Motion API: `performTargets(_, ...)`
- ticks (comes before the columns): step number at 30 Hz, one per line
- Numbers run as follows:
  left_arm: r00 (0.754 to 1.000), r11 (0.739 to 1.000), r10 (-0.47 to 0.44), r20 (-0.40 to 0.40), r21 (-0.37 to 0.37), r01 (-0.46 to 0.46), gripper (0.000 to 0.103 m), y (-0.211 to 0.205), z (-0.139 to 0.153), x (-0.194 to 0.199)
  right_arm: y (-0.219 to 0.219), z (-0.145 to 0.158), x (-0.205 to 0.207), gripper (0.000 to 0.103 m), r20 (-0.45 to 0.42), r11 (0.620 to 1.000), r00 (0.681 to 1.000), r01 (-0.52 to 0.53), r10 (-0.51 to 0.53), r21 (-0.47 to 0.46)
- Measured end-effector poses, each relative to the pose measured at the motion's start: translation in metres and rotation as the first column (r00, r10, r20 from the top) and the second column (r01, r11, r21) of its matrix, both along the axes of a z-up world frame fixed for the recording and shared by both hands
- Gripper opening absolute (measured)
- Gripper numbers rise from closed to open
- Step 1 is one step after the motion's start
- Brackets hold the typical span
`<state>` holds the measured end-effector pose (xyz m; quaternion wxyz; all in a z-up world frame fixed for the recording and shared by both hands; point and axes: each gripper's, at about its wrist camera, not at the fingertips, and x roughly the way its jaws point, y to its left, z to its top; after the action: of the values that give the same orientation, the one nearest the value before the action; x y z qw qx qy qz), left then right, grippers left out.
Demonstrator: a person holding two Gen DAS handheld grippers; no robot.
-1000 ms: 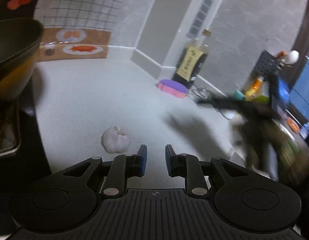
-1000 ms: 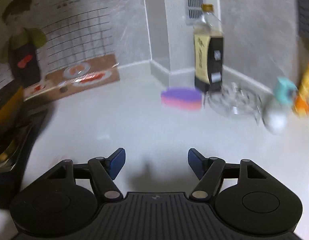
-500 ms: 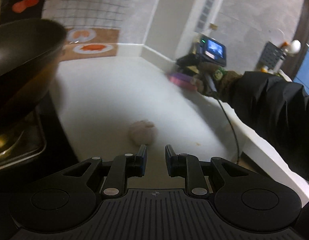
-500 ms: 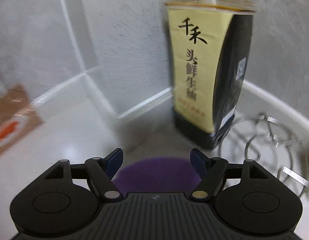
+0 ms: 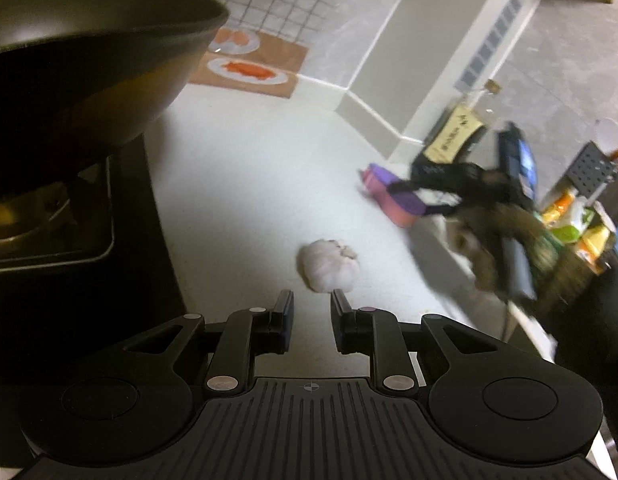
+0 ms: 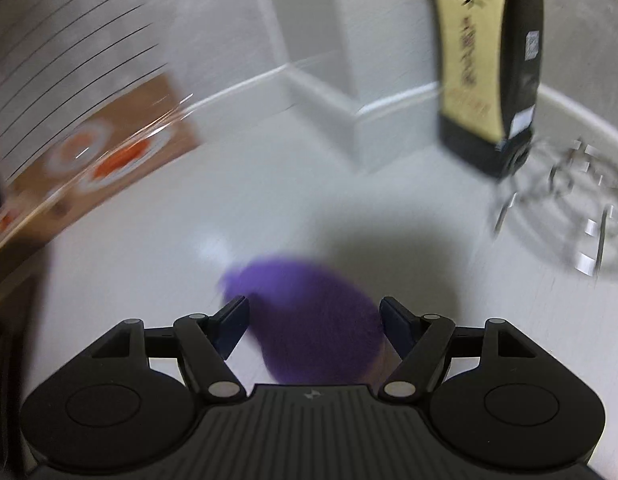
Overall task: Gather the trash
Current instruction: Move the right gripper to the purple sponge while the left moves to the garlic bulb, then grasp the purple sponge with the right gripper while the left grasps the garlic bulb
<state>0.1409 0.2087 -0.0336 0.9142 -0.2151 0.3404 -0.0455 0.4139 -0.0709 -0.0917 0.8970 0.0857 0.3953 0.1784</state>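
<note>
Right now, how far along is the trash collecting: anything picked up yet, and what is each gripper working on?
Nothing looks collected yet. The left gripper is nearly closed but holds nothing; the garlic bulb lies on the white counter just ahead of it. The right gripper stands open astride the purple sponge, pads not visibly pressing. Left to do: close on it and lift. No bin shows in either view.

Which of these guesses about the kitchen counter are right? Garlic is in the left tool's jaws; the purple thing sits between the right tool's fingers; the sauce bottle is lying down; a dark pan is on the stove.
1. The garlic bulb is gripped by the left gripper. False: it lies on the counter just ahead of the empty jaws.
2. The purple sponge lies between the right gripper fingers. True.
3. The sauce bottle is lying down. False: it stands upright.
4. A dark pan sits on the stove. True.
</note>
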Motion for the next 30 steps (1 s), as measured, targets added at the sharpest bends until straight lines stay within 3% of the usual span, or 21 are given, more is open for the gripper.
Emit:
performTargets(4,1.0,1.0,0.008,0.005,0.027,-0.009,0.023,-0.002,0.0,0.005,0.004,-0.003,-0.042,0.073,-0.049,0.996,0.995,-0.087,0.089,0.031)
performTargets(10,0.998,0.997,-0.025,0.052,0.074,0.021,0.023,-0.011,0.001,0.005,0.004,0.014,-0.083,0.074,-0.034,0.983,0.983,-0.178,0.179,0.044)
performTargets(13,0.998,0.996,-0.041,0.051,0.083,0.036,0.023,-0.016,0.0,0.008,0.006,0.024,-0.096,0.074,0.033,0.98,0.98,-0.193,0.195,-0.036)
performTargets(16,0.998,0.994,-0.047,0.038,0.099,0.043,0.023,-0.021,-0.002,0.013,0.012,0.028,-0.114,0.076,0.129,0.963,0.97,-0.177,0.206,-0.204)
performTargets(18,0.999,0.994,-0.046,0.024,0.104,0.044,0.023,-0.023,-0.002,0.016,0.019,0.026,-0.114,0.076,0.168,0.945,0.961,-0.168,0.221,-0.283)
performTargets(20,0.999,0.993,-0.04,-0.001,0.111,0.04,0.023,-0.026,-0.002,0.02,0.023,0.024,-0.106,0.076,0.183,0.942,0.959,-0.155,0.216,-0.296)
performTargets(26,0.998,0.987,-0.043,-0.036,0.151,0.048,0.023,-0.028,0.001,0.023,0.027,0.018,-0.046,0.076,0.129,0.989,0.988,-0.066,0.083,-0.131)
performTargets(30,0.998,0.987,-0.043,-0.041,0.154,0.048,0.023,-0.025,0.003,0.024,0.026,0.007,-0.012,0.078,0.104,0.992,0.994,0.034,-0.021,-0.12)
